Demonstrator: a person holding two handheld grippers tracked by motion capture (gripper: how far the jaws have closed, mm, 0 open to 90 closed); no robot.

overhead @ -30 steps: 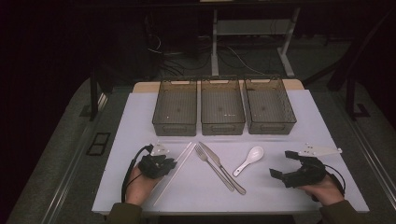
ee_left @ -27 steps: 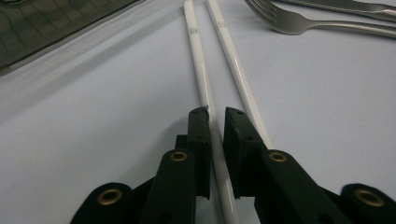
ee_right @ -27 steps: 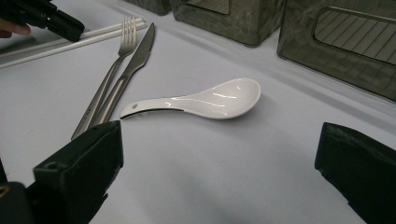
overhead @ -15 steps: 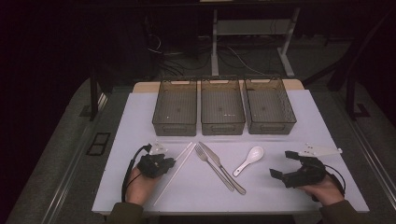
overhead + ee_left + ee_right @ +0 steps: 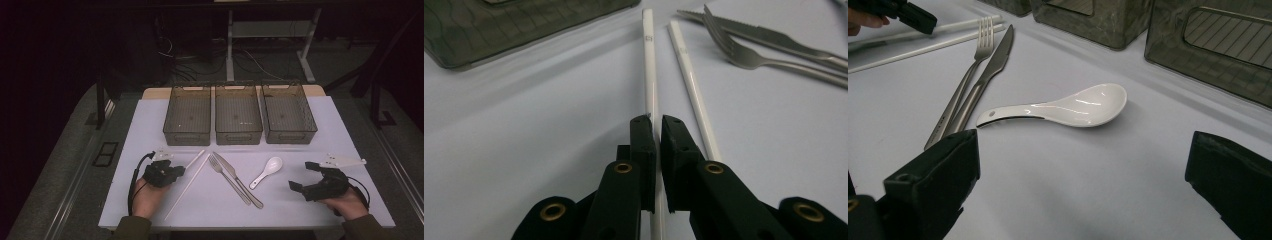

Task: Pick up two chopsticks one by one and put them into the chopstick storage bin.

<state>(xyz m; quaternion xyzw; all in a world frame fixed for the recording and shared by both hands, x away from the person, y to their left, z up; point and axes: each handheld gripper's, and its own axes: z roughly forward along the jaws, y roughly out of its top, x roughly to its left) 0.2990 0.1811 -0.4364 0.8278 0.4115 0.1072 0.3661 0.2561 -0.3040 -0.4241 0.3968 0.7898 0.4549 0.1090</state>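
Two white chopsticks lie side by side on the white table. My left gripper rests low at the front left, shut on the near end of the left chopstick. The second chopstick lies free just beside it. At the front right, my right gripper is held open with nothing between its jaws. It faces a white ceramic spoon a short way ahead of it.
A steel fork and knife lie together between the chopsticks and the spoon. Three dark see-through bins stand in a row at the back. The table's front edge runs just behind both hands.
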